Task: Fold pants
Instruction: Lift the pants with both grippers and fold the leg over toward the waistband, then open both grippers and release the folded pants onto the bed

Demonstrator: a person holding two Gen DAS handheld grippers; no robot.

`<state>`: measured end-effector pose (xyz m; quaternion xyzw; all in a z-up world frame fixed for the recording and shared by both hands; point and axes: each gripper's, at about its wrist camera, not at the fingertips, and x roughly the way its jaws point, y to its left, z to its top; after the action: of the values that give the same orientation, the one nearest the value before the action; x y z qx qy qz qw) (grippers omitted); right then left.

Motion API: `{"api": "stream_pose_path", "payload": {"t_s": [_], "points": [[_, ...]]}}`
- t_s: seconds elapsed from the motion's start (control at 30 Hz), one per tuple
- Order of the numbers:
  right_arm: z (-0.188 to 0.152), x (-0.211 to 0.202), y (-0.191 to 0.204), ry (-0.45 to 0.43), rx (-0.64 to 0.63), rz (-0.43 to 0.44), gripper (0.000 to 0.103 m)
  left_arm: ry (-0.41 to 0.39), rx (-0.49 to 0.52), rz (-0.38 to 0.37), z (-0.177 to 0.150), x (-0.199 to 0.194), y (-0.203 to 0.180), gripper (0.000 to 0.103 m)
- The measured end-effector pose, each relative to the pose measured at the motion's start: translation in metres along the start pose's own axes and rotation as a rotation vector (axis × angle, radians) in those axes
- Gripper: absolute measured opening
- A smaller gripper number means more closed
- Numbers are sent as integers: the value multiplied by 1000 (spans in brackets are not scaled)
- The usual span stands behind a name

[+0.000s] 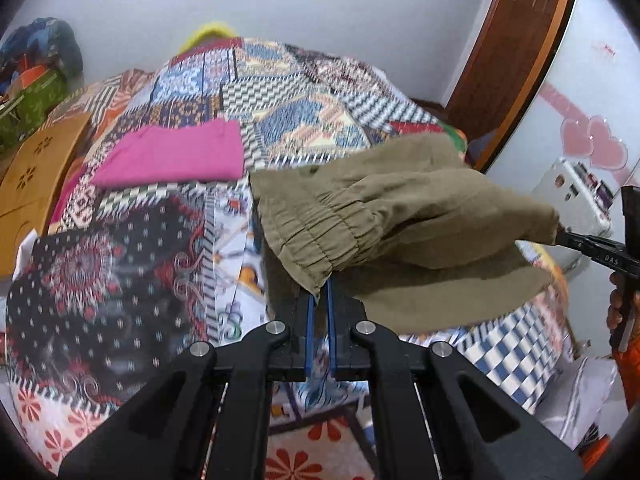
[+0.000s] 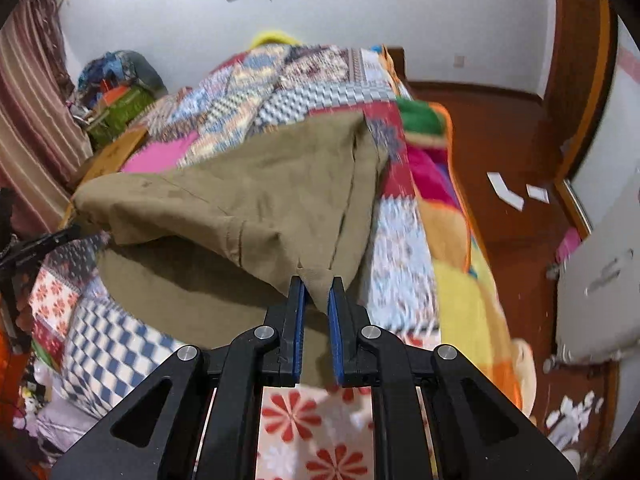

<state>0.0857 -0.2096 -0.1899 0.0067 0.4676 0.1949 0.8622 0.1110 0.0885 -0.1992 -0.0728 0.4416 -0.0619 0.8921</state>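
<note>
- The left gripper (image 1: 320, 292) pinches an edge of the olive pants (image 1: 400, 216) next to the gathered elastic waistband (image 1: 320, 228), its blue pads pressed close on the cloth.
- The right gripper (image 2: 317, 292) clamps another corner of the pants (image 2: 240, 200), a small point of fabric hanging between its fingers.
- The pants are stretched between the two grippers and lifted over the near part of the bed (image 1: 304, 120), with a lower layer of the cloth resting on the cover.
- The bed wears a busy patchwork quilt (image 2: 320, 92) of checks, zigzags and flowers; a folded pink garment (image 1: 176, 156) lies flat on it, farther back and to the left.
- White walls (image 1: 340, 8) close the room, a brown wooden door (image 1: 516, 40) stands at the right, and scraps of white paper (image 2: 506, 192) lie on the brown floor (image 2: 500, 132).
- In the left view the right gripper (image 1: 560, 236) reaches in from the right edge, held level by an orange-sleeved hand (image 1: 618, 312).
</note>
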Motion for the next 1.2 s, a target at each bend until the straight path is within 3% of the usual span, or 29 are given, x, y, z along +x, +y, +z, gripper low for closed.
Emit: {"api": "stream_pose_path", "payload": {"t_s": [0.33,0.43,0.57,0.7,0.77,0.87,0.93,1.1,1.2], "points": [[-31,10,-7,95,2,-37,11,81,-17,88,-37,9,15,5],[-34,3,-12,110,-10,-98,11,73,-43,96,-40,-2,24,5],[-27,-19,-17,75,-1,-133,11,13,-47,111,-24,-26,25,5],[-7,-38,-2,12,-19,-125,13,-48,-43,82,2,-42,11,6],[5,-41,11,-20,-32,-85,25,-71,-40,57,14,-44,-2,10],[16,-30,31,-34,-49,-33,33,-64,-35,2,24,-31,-22,19],[15,-15,44,-13,-79,-19,33,-37,-23,-15,22,-17,-35,24],[-11,39,46,148,-105,-37,33,93,16,-1,-8,30,-49,27],[-32,50,31,183,-56,11,35,70,49,0,-18,33,-52,27]]}}
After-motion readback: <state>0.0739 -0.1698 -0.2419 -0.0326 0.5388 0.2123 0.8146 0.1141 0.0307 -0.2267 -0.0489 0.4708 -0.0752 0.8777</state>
